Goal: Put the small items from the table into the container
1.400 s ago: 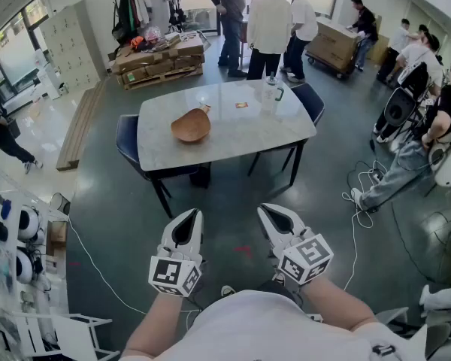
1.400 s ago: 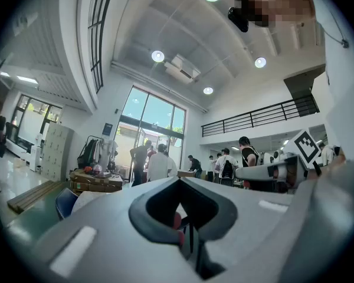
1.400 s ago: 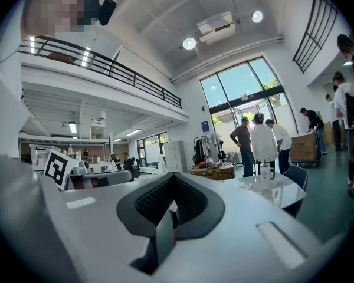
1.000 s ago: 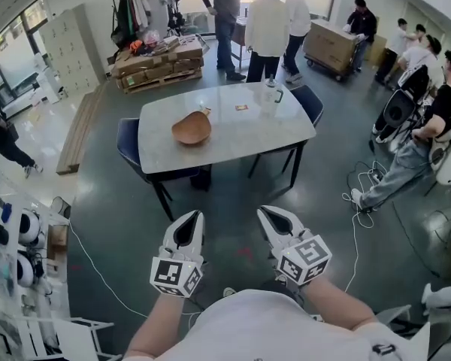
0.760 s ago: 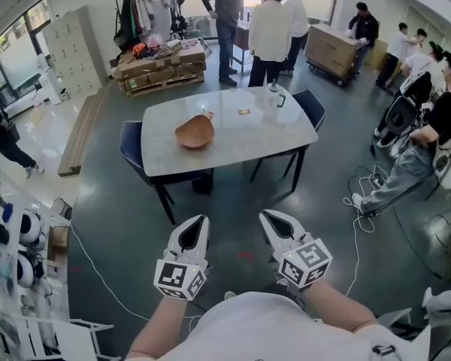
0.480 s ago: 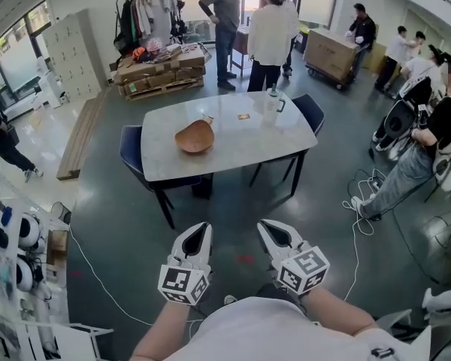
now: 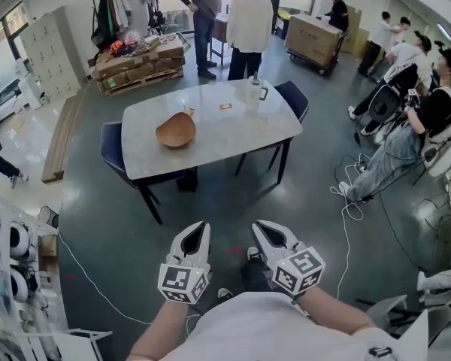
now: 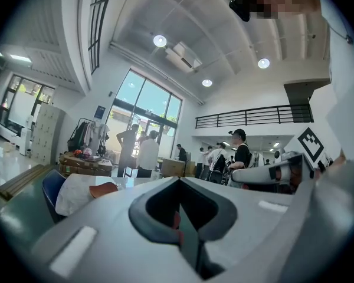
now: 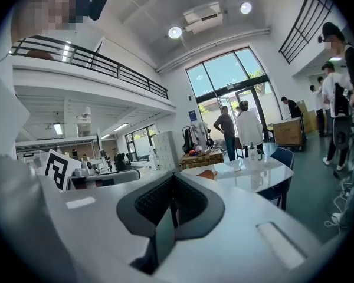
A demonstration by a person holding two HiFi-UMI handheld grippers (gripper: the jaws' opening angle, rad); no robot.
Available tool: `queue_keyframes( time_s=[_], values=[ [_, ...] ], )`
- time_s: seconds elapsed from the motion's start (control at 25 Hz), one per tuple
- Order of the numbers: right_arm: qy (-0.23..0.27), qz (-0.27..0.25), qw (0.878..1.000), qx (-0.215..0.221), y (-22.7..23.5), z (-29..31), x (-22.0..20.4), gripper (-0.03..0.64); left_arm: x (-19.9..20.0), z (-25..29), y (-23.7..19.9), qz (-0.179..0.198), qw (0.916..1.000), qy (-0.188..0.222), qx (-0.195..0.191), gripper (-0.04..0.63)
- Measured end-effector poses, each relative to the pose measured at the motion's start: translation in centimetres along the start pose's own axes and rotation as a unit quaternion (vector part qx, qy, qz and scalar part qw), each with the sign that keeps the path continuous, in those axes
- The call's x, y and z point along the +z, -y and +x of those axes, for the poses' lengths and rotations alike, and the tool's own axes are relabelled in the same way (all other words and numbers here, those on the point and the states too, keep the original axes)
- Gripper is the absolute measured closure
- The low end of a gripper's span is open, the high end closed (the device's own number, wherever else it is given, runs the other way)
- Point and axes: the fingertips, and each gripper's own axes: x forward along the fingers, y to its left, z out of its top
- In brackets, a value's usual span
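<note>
White left tool (image 7: 200, 229), white right tool (image 7: 258, 227), black-and-white marker cubes (image 7: 182, 284), white shirt (image 7: 248, 328)

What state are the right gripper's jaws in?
Shut. In the right gripper view, the right gripper has both jaws pressed together, nothing between them.

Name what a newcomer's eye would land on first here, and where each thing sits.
The left gripper and right gripper, both shut and empty, fill the head view's foreground over a dark floor. Beyond them stands a white table with a wooden bowl near its left end and a clear jug at its far edge. People stand behind it.
</note>
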Motion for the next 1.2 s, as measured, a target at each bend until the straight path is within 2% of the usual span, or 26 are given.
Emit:
queue_keyframes(
  time_s=[0.28, 0.48, 0.68, 0.84, 0.96, 1.2],
  values=[
    [0.008, 0.020, 1.000, -0.001, 2.3, 2.5, 1.3, 0.591, 1.4, 2.3, -1.4, 0.002, 0.9999, 0.005, 0.013, 0.595],
    [0.007, 0.024, 1.000, 0.015, 5.4, 6.1, 1.9, 0.591, 1.6, 6.4, -3.8, 0.006, 0.9994, 0.004, 0.033, 0.595],
    [0.004, 0.034, 0.999, 0.020, 11.0, 11.8, 4.3, 0.591, 2.9, 13.0, -5.7, 0.012, 0.9992, 0.008, 0.038, 0.595],
    [-0.005, 0.036, 0.999, 0.034, 15.9, 16.6, 7.1, 0.591, 4.5, 19.5, -7.7, 0.002, 0.9983, 0.013, 0.056, 0.595],
    [-0.003, 0.028, 0.999, 0.047, 19.6, 19.8, 10.0, 0.591, 6.3, 24.4, -8.7, 0.009, 0.9974, 0.025, 0.066, 0.595],
    [0.000, 0.030, 0.997, 0.068, 26.4, 25.1, 14.5, 0.591, 10.1, 32.8, -10.8, 0.021, 0.9907, 0.070, 0.114, 0.595]
  ],
)
